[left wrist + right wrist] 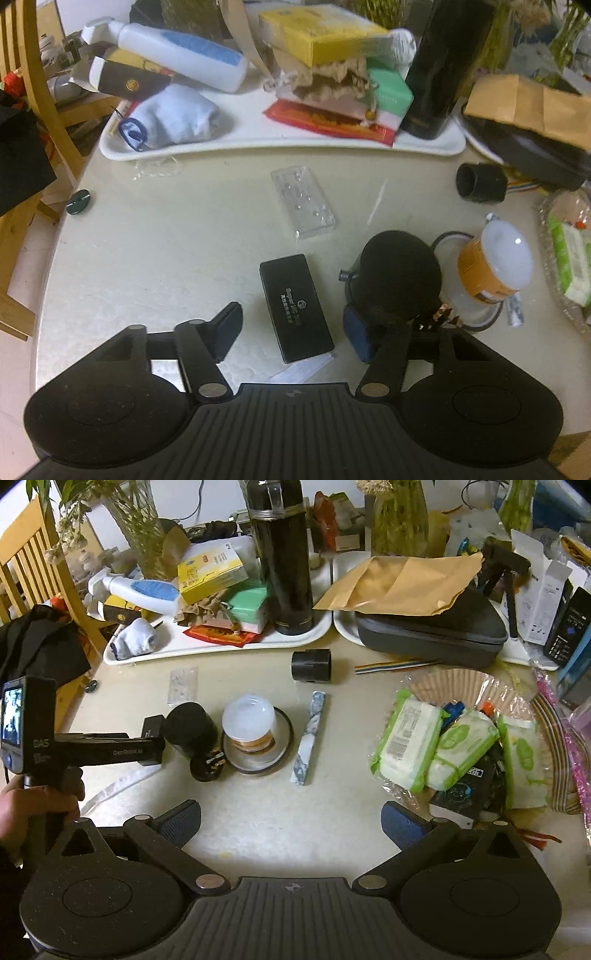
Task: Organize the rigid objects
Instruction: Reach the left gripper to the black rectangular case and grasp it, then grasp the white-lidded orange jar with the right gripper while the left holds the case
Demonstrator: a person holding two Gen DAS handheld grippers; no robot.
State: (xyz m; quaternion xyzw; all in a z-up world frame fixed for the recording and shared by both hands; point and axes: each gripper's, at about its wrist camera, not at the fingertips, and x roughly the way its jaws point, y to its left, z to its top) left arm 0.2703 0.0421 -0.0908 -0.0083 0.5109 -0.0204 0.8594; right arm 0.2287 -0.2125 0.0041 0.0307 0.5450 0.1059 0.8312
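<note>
Left wrist view puts my left claw (291,325) wide apart over the pale, glossy counter (147,258), with the black case (295,306) lying flat between its fingers, touched by neither. I judge the case stiff, light and smooth-skinned, so it may slip; I would take it across its narrow width, near the middle. Ahead of it lies a clear plastic tray (303,201), thin and probably flimsy. Right of the case stands a black round-topped thing (397,277), matte, close against my right finger; I cannot tell whether they touch. Beyond that sits an orange jar (491,262) with a white lid on a saucer, likely breakable.

Right wrist view shows my right claw (290,825) also wide and empty above bare counter. From left: the jar again, a marbled bar (308,738) lying lengthways, hard and slender, then a basket (554,746) of soft wipe packs.
</note>
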